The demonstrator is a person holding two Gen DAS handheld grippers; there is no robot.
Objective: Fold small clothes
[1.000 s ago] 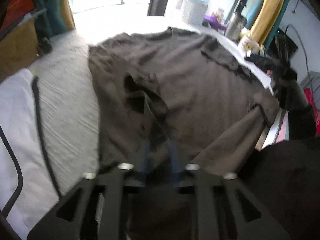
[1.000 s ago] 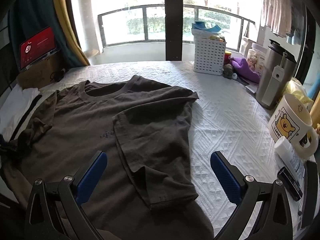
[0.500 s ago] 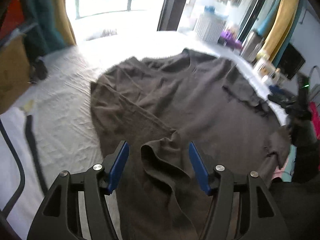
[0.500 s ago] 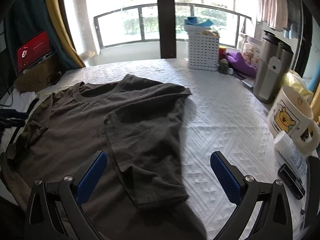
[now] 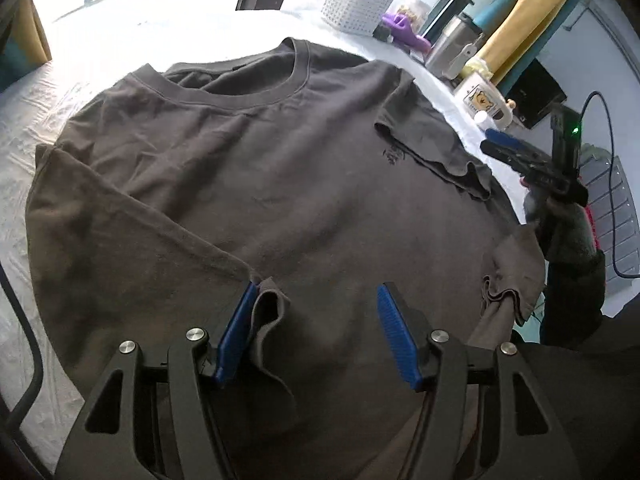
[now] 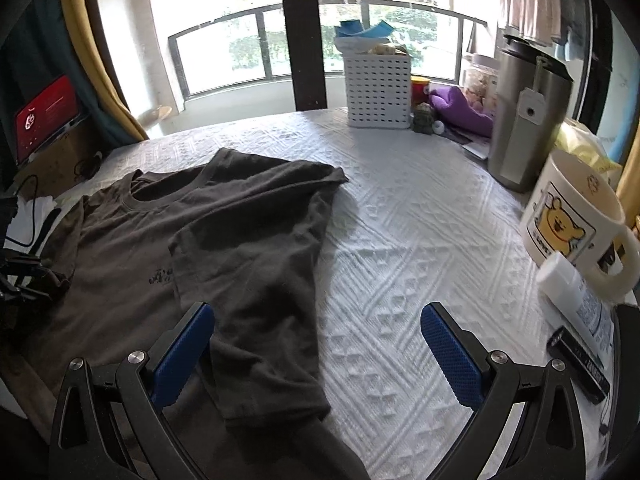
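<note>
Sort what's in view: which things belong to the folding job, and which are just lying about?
Job: T-shirt, left gripper, right gripper.

Lying about: basket, steel flask, bear mug, white tube, purple cloth, laptop.

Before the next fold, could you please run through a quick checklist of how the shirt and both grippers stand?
1. Left gripper open, having just opened: ok.
2. Left sleeve clear of the left fingers: not ok, it leans on one.
3. Right gripper open and empty: ok.
4. Right sleeve folded over the shirt: ok.
5. Hem on the bed: not ok, it hangs off.
</note>
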